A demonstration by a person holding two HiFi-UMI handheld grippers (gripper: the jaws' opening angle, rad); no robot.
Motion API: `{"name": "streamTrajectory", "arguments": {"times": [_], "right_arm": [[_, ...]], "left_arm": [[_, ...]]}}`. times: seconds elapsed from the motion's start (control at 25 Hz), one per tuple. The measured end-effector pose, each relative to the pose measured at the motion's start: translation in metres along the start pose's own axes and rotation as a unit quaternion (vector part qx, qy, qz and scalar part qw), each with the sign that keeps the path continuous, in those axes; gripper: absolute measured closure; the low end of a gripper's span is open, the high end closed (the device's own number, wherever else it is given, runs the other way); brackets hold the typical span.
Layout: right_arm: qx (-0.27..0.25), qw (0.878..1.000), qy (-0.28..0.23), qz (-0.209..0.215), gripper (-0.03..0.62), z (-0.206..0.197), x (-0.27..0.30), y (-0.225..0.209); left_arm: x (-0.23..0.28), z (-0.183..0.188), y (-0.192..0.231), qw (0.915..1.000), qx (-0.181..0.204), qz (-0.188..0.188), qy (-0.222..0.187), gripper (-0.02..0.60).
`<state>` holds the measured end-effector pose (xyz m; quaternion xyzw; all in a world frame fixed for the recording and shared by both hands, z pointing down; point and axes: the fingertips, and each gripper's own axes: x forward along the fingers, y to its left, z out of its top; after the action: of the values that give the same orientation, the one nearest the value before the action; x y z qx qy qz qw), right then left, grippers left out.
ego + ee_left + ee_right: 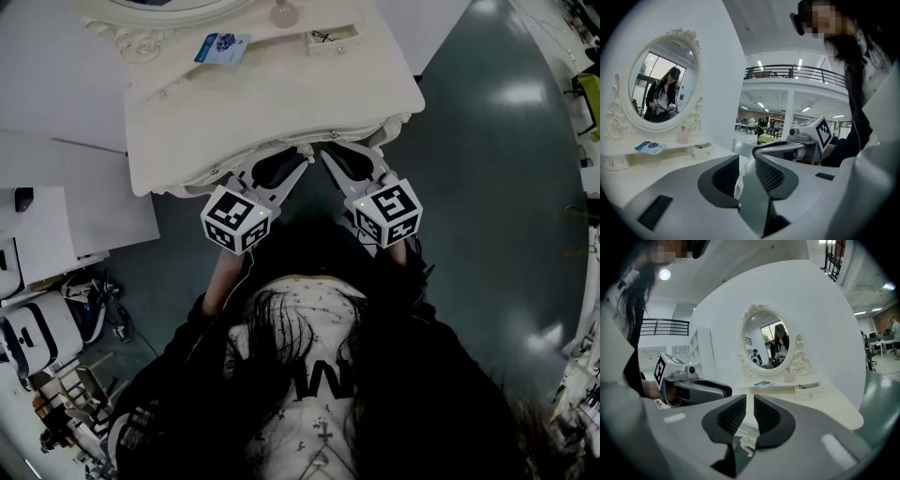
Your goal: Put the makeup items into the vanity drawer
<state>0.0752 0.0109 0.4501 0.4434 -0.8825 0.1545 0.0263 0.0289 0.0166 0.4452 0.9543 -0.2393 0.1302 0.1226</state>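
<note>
A cream vanity table (272, 103) with an oval mirror (661, 89) stands in front of me. On its shelf lie a blue packet (222, 47), a pink bottle (283, 13) and a small drawer box (333, 39). My left gripper (295, 153) and right gripper (328, 150) meet at the table's carved front edge, tips close together and partly under the overhang. The left gripper (746, 161) has its jaws apart, with a strip of the white edge showing between them. The right gripper (750, 401) keeps a narrow gap, with the carved white trim (745, 441) below it; nothing is pressed between its pads.
White desks (56, 141) stand to the left of the vanity, and equipment and cables (37, 328) sit on the floor at lower left. Glossy grey-green floor (487, 169) runs along the right side. The white wall (825, 324) rises behind the mirror.
</note>
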Motion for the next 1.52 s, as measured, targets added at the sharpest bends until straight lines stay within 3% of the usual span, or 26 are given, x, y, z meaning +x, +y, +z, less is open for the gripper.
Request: {"name": "streamTrajectory", "arguments": {"times": [0.4, 0.92, 1.52], "right_arm": [[-0.013, 1.0, 0.015, 0.005, 0.582, -0.006, 0.02, 0.035], [-0.043, 0.998, 0.032, 0.016, 0.585, -0.012, 0.058, 0.12], [-0.044, 0.998, 0.046, -0.009, 0.585, -0.023, 0.057, 0.151]], "left_arm": [[-0.035, -0.007, 0.015, 0.9999, -0.008, 0.007, -0.005, 0.472], [-0.119, -0.019, 0.043, 0.9994, -0.017, 0.017, -0.023, 0.472], [-0.149, -0.028, 0.037, 0.9992, -0.019, -0.01, -0.033, 0.472]]}}
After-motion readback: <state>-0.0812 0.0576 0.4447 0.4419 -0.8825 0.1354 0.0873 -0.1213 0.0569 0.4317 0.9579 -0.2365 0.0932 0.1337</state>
